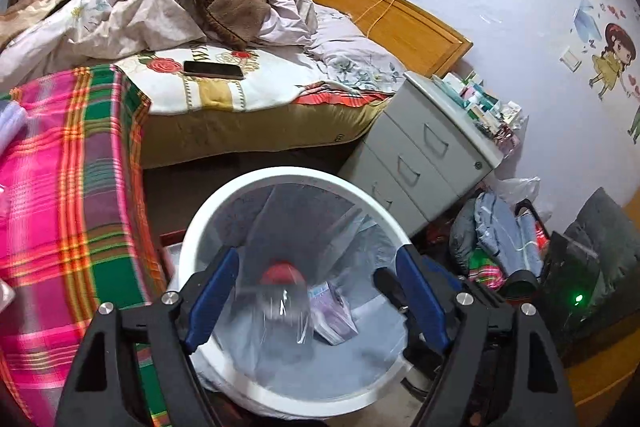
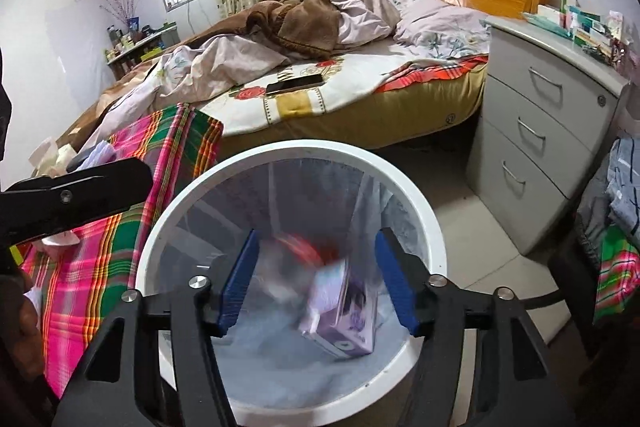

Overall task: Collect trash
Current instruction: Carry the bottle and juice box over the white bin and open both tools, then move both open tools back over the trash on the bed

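A white round trash bin (image 1: 208,211) (image 2: 424,203) lined with a clear bag stands on the floor by the bed. Inside lie a clear plastic bottle with a red cap (image 1: 284,297) (image 2: 300,245), blurred by motion, and a purple carton (image 1: 334,313) (image 2: 344,311). My left gripper (image 1: 318,297) is open above the bin, nothing between its blue pads. My right gripper (image 2: 316,277) is open above the bin, also empty. The left gripper's black body (image 2: 76,193) shows at the left of the right wrist view.
A pink and green plaid cloth (image 1: 68,203) (image 2: 132,179) covers a surface left of the bin, with crumpled tissues (image 2: 56,155) on it. A phone (image 1: 213,69) lies on the bed. A grey drawer cabinet (image 2: 540,143) stands right, clothes (image 1: 504,235) piled beside it.
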{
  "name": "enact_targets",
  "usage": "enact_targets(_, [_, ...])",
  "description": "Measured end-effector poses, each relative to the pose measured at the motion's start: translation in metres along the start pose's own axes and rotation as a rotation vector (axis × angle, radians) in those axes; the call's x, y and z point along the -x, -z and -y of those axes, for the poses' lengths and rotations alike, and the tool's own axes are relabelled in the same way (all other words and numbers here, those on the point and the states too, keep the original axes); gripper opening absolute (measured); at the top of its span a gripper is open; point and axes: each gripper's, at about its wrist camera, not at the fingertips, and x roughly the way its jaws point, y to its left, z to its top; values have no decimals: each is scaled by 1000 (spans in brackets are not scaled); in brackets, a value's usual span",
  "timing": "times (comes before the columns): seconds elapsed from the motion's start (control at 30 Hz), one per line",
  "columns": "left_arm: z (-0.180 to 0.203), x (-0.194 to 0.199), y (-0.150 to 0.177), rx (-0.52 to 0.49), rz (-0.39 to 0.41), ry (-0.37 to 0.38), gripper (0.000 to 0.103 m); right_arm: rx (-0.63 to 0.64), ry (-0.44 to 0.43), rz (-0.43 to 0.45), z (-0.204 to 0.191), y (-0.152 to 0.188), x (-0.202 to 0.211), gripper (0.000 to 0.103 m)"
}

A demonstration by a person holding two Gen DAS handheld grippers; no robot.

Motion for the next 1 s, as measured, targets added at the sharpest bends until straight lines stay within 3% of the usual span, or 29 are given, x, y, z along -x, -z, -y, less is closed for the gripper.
enact_targets(0.6, [-35,72,21,5,60,-133,82,-14,-23,82,-38,5,34,62])
enact_targets(1.0, [-82,142,47,56,174,-242,82,47,-125,105,-91,8,41,62])
